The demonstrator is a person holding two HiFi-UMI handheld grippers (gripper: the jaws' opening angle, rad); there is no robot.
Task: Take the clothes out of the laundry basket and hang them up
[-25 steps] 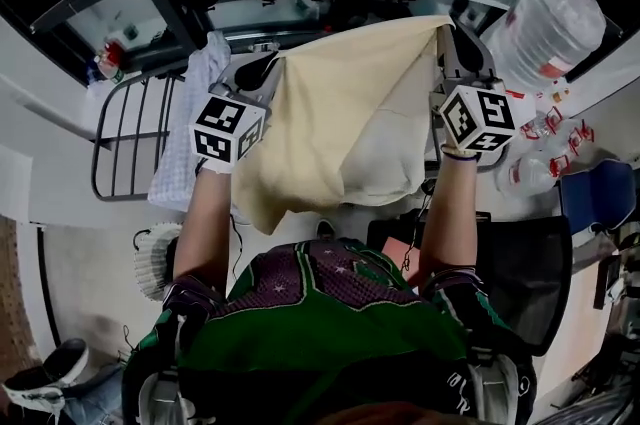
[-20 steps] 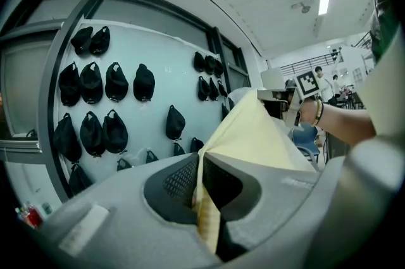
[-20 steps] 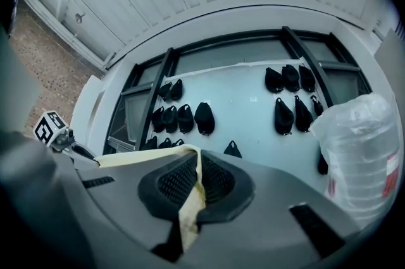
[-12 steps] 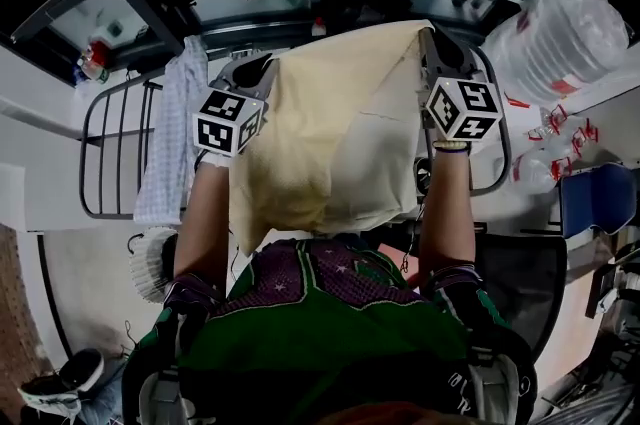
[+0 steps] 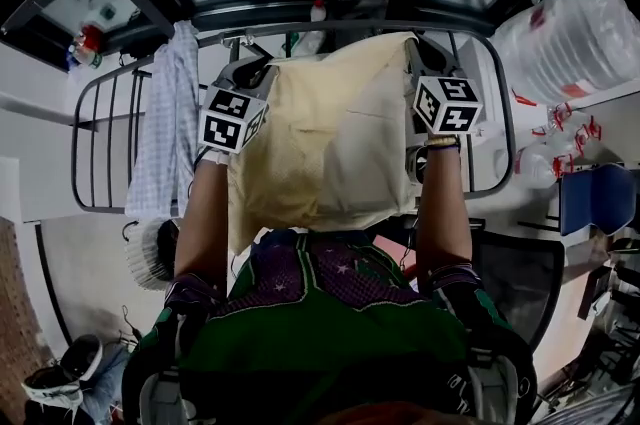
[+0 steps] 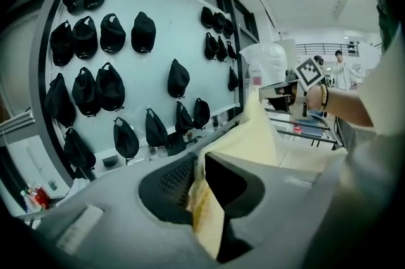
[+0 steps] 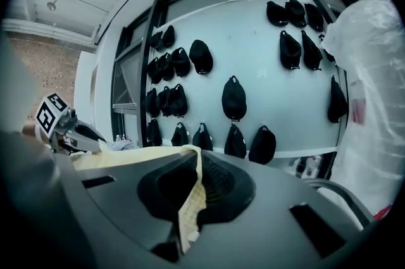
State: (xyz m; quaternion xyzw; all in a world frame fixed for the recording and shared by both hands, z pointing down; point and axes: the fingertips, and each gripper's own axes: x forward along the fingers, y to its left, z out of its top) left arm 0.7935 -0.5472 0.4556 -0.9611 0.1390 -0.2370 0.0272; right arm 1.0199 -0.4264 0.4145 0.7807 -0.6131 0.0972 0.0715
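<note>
cloth (image 5: 330, 143), cream-coloured, hangs spread between the two grippers. its top edge stretches from one to the other and the rest falls toward the person's chest. the left gripper (image 6: 201, 163) has one top corner between its jaws. those jaws have just been opening a little, yet the fabric sits bunched in the narrow gap with the pads against it. the right gripper (image 7: 195, 166) is clamped tight on the other top corner, and a fold of cloth trails down out of its jaws. in the head view the held edge lies right by the top rail of a metal rack (image 5: 350, 26); whether it touches the rail i cannot tell. a checked garment (image 5: 160, 133) is draped over the rack beside the left gripper, apart from the cloth. black caps (image 6: 111, 87) hang on the wall beyond.
</note>
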